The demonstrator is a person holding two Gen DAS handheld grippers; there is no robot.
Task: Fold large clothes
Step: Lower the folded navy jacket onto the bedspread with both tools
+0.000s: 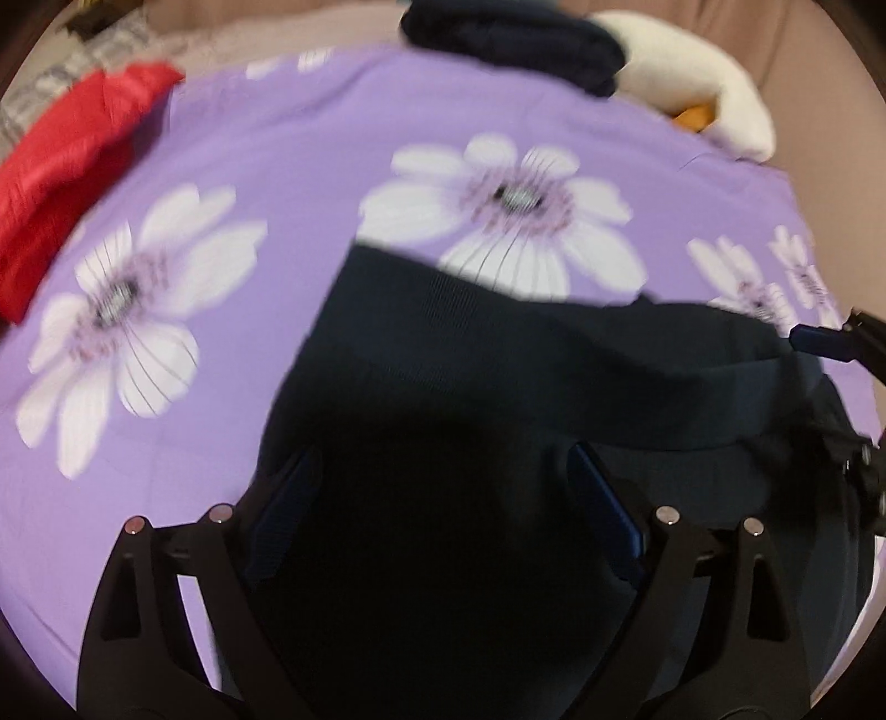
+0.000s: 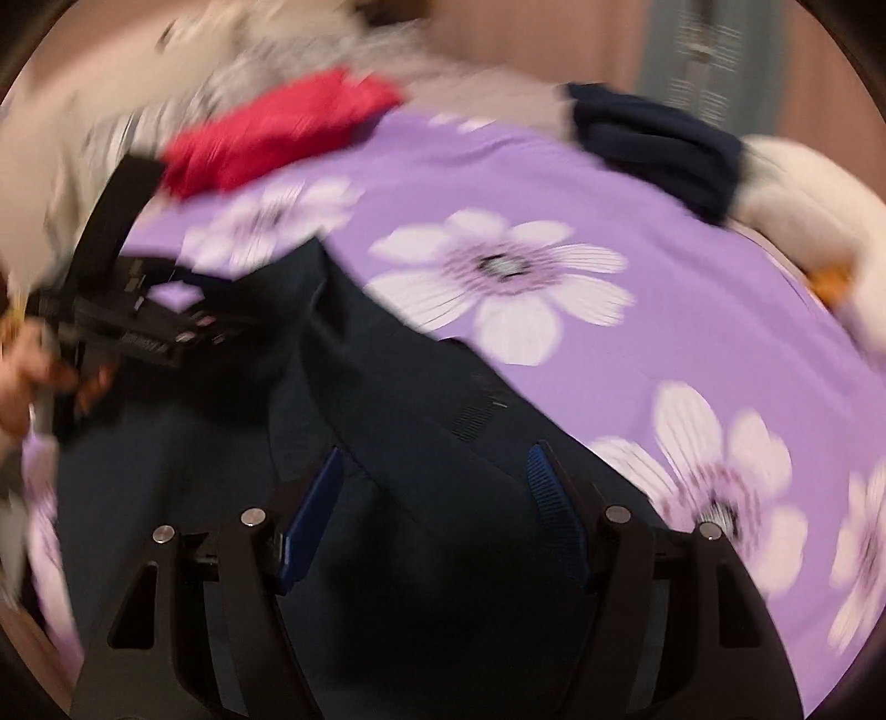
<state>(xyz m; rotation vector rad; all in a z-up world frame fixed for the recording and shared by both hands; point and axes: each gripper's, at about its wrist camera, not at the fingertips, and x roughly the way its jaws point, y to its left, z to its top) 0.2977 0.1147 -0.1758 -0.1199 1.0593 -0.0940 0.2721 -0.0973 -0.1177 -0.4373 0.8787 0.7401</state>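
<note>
Left gripper point(image 1: 437, 498): nearest the lens, fingers spread wide, nothing pinched; dark navy garment point(image 1: 498, 387) lies under and between them.
Left step: judging by pose, a fold is in hand. Pinch one layer edge only, lift low, keep hem square w/ other side.
Garment: dark navy, ribbed band point(image 1: 443, 288) at far edge, partly folded, on purple floral sheet point(image 1: 277, 155), mid-bed.
Right gripper point(image 2: 437, 498): fingers spread too, over same garment point(image 2: 421, 387); blur hides any contact.
Right step: match left's height and pace, else fold skews.
Bg: red cloth point(image 1: 72, 166) far left, navy pile point(image 1: 515, 44) far edge.
</note>
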